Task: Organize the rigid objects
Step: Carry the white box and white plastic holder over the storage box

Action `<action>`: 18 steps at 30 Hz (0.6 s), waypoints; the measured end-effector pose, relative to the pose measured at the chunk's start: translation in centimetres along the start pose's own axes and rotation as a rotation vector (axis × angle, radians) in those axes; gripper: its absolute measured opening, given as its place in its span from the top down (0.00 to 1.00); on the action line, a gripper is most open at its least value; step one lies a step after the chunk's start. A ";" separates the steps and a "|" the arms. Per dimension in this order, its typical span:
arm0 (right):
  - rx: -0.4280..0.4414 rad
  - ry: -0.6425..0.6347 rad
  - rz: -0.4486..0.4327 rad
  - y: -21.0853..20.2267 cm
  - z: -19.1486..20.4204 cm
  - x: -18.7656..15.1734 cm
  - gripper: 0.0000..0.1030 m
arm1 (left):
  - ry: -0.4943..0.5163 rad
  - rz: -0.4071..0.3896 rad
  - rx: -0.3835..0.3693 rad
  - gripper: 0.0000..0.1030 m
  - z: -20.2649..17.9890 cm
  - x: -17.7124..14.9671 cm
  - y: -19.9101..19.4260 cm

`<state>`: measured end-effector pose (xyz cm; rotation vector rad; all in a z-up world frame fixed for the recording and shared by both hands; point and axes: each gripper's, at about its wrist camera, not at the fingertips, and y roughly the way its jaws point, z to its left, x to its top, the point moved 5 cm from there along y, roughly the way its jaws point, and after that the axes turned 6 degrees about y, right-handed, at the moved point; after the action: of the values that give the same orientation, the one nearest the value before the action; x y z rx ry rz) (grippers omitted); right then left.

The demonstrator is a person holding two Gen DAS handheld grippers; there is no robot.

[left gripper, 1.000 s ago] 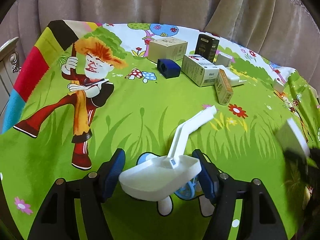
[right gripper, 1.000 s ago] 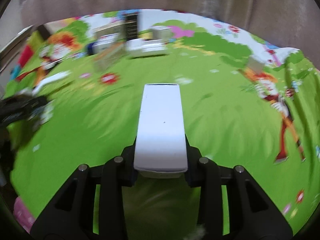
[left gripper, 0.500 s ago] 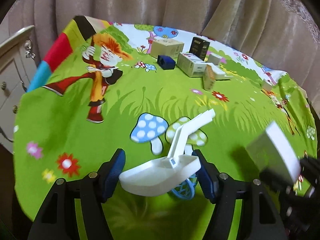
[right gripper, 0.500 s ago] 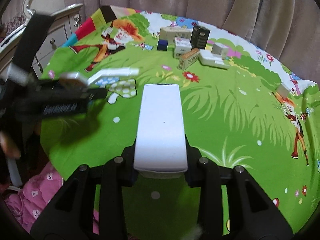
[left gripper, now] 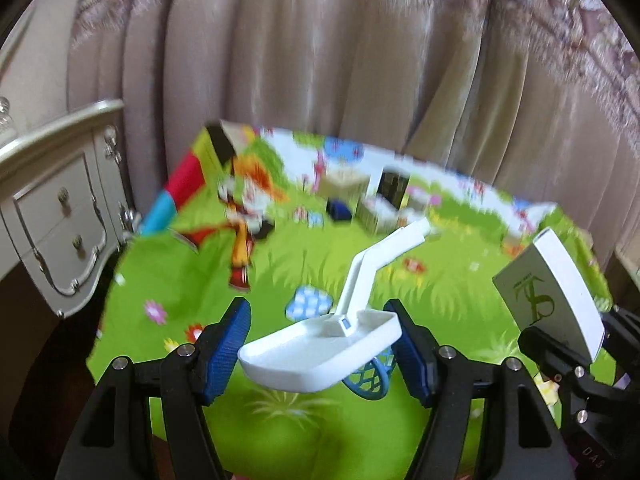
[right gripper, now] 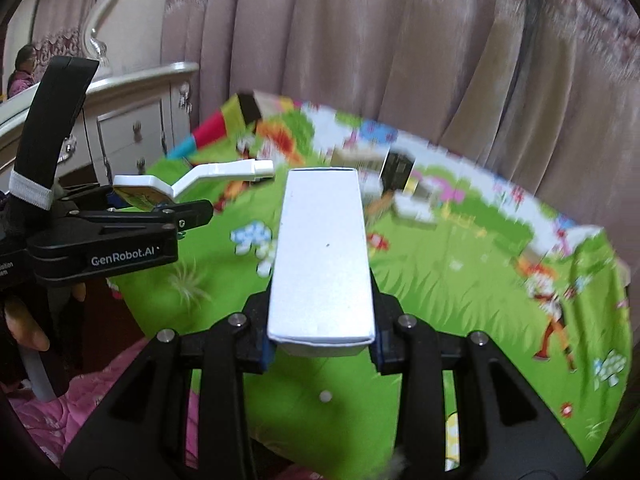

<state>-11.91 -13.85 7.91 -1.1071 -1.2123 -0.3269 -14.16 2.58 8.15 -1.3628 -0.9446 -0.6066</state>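
Note:
My left gripper [left gripper: 322, 344] is shut on a white plastic piece with a flat base and a bent arm [left gripper: 324, 346], held up off the table; it also shows in the right wrist view [right gripper: 176, 184]. My right gripper [right gripper: 322, 340] is shut on a long white carton [right gripper: 322, 256], seen at the right of the left wrist view [left gripper: 552, 296]. Both are held above the near edge of the table with the green cartoon cloth [left gripper: 280, 420]. A cluster of small boxes [left gripper: 376, 196] stands blurred at the table's far side.
A cream dresser with drawers [left gripper: 52, 208] stands left of the table. Beige curtains [left gripper: 360, 60] hang behind it. Pink quilted fabric [right gripper: 120, 380] lies below the near edge. A mirror [right gripper: 24, 68] is at far left.
Both grippers have pulled back and up from the table with their objects still held. The boxes now look farther away, and the dresser and curtains have come into view.

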 end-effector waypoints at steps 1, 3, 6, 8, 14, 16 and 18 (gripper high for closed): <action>-0.009 -0.001 -0.032 -0.8 -0.1 0.5 0.62 | -0.005 -0.030 0.001 0.33 -0.1 0.7 -0.9; -0.024 0.006 -0.086 -2.2 -0.3 1.2 0.62 | -0.012 -0.074 -0.002 0.33 -0.3 1.8 -2.3; -0.047 0.018 -0.159 -4.3 -0.7 2.0 0.62 | -0.007 -0.128 -0.017 0.33 -0.9 3.2 -4.2; -0.059 0.026 -0.193 -5.3 -1.0 2.4 0.62 | 0.004 -0.158 -0.023 0.33 -1.4 3.8 -5.2; -0.098 0.061 -0.282 -8.6 -2.3 2.8 0.62 | 0.051 -0.221 -0.037 0.33 -3.5 4.8 -7.5; -0.114 0.072 -0.307 -9.7 -2.8 2.7 0.62 | 0.066 -0.237 -0.043 0.33 -4.1 5.1 -8.1; -0.128 0.087 -0.333 -10.8 -3.3 2.6 0.62 | 0.084 -0.245 -0.052 0.33 -4.8 5.3 -8.6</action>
<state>-16.79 -20.82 15.81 -0.9870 -1.3115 -0.7084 -17.51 -2.57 17.46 -1.2666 -1.0419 -0.8731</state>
